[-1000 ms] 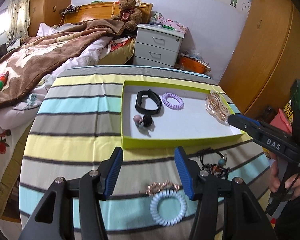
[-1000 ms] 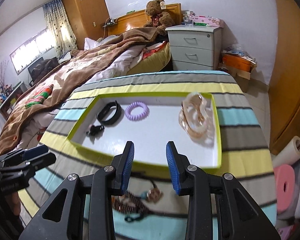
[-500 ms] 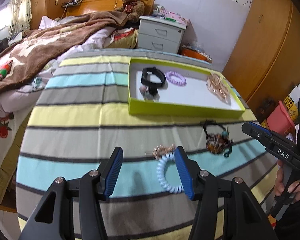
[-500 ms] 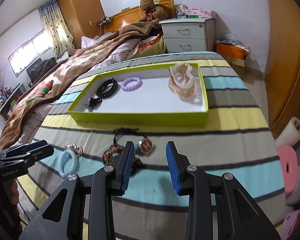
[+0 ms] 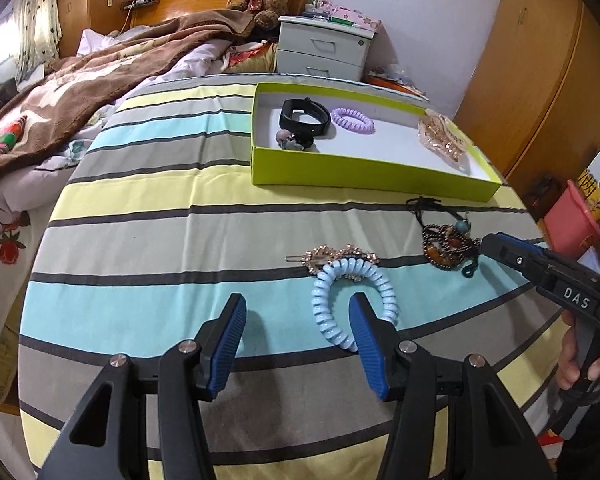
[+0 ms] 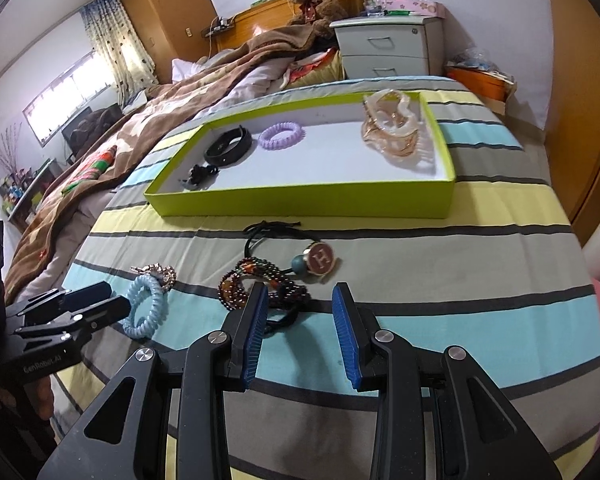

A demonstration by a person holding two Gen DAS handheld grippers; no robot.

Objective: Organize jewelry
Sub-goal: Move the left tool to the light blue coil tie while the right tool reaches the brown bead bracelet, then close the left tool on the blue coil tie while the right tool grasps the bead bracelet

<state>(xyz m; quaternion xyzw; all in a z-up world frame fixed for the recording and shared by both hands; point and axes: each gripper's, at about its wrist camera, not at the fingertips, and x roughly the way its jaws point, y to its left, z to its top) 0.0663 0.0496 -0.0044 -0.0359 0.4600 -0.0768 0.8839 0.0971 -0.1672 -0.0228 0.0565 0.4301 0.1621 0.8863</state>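
While both grippers gape empty, left gripper (image 5: 298, 308) by blue coil (image 5: 354, 304) — right gripper (image 6: 300, 300) over beads (image 6: 260, 284).

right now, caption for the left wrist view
Open left gripper beside a blue spiral hair tie on the striped cloth, green tray beyond.

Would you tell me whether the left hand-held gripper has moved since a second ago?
Yes: the left hand-held gripper pulled back from the green box, down toward the blue coil.

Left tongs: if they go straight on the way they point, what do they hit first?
Probably the light blue spiral hair tie. It sits just ahead of the open left tongs, around the right finger tip, not centred in the gap. Depth is unclear; the striped cloth could come first.
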